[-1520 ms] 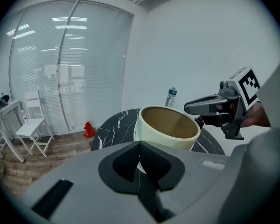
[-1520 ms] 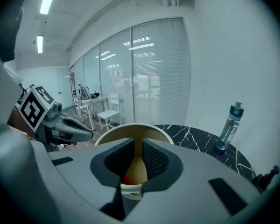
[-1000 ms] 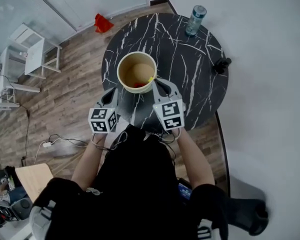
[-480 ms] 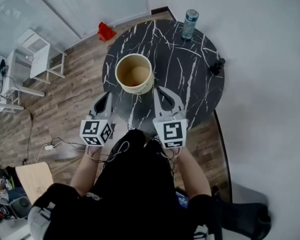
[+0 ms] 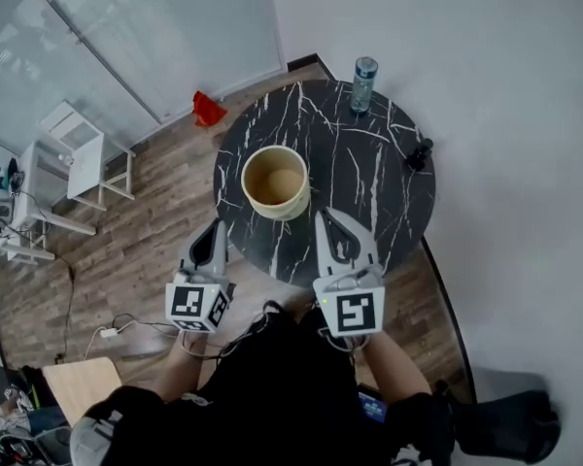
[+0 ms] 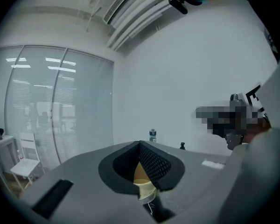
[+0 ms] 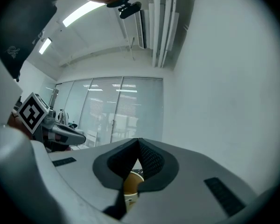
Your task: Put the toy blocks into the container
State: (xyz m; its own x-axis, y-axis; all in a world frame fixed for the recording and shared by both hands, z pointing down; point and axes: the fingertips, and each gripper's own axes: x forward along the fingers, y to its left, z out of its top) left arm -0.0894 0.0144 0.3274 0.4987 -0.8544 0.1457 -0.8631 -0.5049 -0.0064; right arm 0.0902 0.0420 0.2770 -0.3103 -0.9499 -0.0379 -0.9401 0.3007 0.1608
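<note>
Plainly, one cream round plastic container [image 5: 290, 209] is standing on the one round black marble-patterned table [image 5: 369, 173], toward its left side. One clear plastic water bottle [image 5: 362, 72] is rising at the table's far edge, and one small black object [image 5: 420, 153] is sitting near its right edge.

Two hand-held grippers are showing. The grey left gripper [image 5: 217, 229] and the grey right gripper [image 5: 328, 217] are hovering side by side over the table's near edge, apart from the container and touching nothing. Each is pointing toward the container, which is peeking past the jaw tips in both gripper views. Both pairs of jaws are pressing together at the tips, clenched on nothing.

The container's tan inside is lying open to the head view, but what is lying in it cannot be made out.
</note>
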